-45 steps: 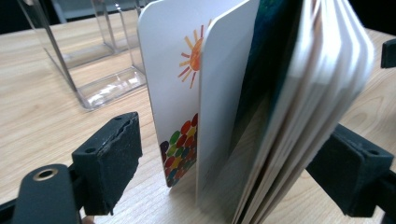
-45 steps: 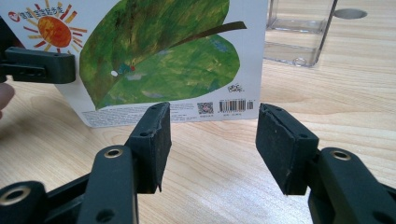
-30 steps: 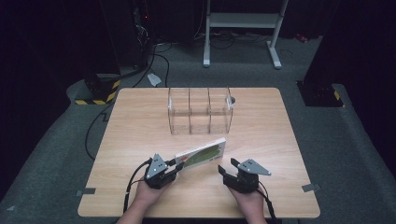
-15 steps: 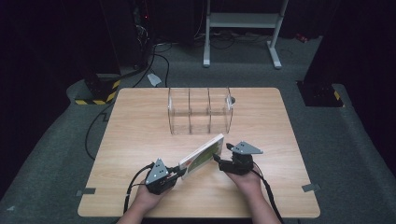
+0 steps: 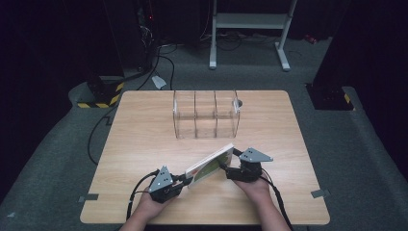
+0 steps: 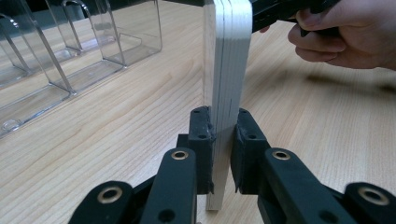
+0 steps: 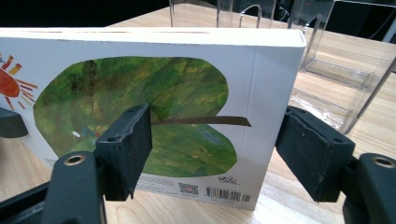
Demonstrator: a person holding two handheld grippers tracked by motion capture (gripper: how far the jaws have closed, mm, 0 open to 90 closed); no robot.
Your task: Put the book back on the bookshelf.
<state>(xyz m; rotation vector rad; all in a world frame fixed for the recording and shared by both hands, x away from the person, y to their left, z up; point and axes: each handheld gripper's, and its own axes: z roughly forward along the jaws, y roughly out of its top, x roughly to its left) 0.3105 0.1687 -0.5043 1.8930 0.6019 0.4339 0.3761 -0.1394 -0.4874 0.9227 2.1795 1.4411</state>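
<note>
Thick white board book with a green leaf picture [image 5: 210,165] standing on edge, left gripper [image 6: 223,140] squeezing its end, right gripper [image 7: 212,149] jaws wide apart, just been opening, around its other end, clear plastic rack [image 5: 206,114] beyond.

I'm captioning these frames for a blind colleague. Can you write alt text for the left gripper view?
The left claw is shut on the edge of a thick board book standing upright on the wooden table. Clear plastic dividers sit at the upper left, and a hand shows at the upper right.

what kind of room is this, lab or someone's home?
Likely a lab or recording studio: a lone wooden table on grey carpet, dark surrounds, cables and a metal stand behind it, hazard-striped block on the floor.
</note>
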